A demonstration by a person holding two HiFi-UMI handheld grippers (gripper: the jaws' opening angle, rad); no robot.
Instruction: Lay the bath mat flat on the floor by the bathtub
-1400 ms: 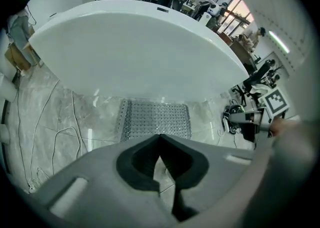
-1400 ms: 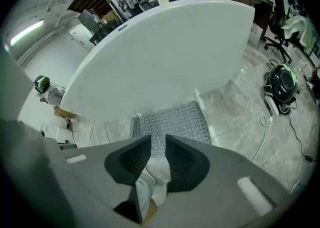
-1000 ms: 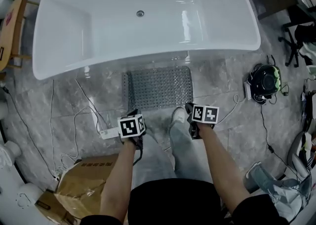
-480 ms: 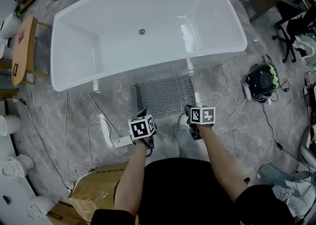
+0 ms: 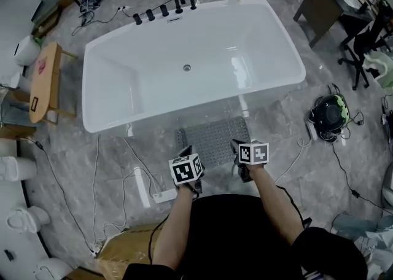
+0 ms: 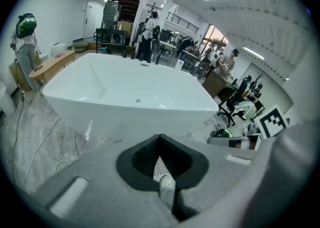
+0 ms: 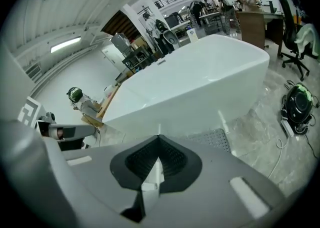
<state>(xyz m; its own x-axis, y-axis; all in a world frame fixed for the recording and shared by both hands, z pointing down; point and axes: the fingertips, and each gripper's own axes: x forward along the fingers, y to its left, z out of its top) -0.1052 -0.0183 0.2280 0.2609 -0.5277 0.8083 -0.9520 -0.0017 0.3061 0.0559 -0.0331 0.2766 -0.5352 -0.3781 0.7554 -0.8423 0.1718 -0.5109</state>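
**A:** Both tools are up in front of the person here. The bath mat point(image 5: 212, 140) is down flat on the floor point(image 5: 288, 122), just ahead of both sets of tips.

**B:** And it sits between the tools and the bathtub point(image 5: 190, 70), with its far edge running up to the tub's near side. Check the left tool point(image 5: 183, 151): the jaws are pressed together with nothing pinched between them.

**A:** Right, its own view confirms that. The left tool point(image 6: 160, 144) is closed up, and only a sliver of the studded mat point(image 6: 158, 167) peeks through the notch beyond it.

**B:** It's the same story for the right tool point(image 5: 236, 145), with jaws together and nothing held. From its own view, the right tool point(image 7: 159, 144) has the mat point(image 7: 212, 138) lying ahead and slightly to its right, grey and dotted.

**A:** Neither tool is touching the mat, so it's lying on its own.

**B:** Around them, there's a white power strip point(image 5: 163, 197) on the floor just left of the left tool, with cables trailing off. A cardboard box point(image 5: 123, 251) sits behind it, near the person's left elbow.

**A:** The taps point(image 5: 164, 8) line the tub's far rim, well beyond both tools.
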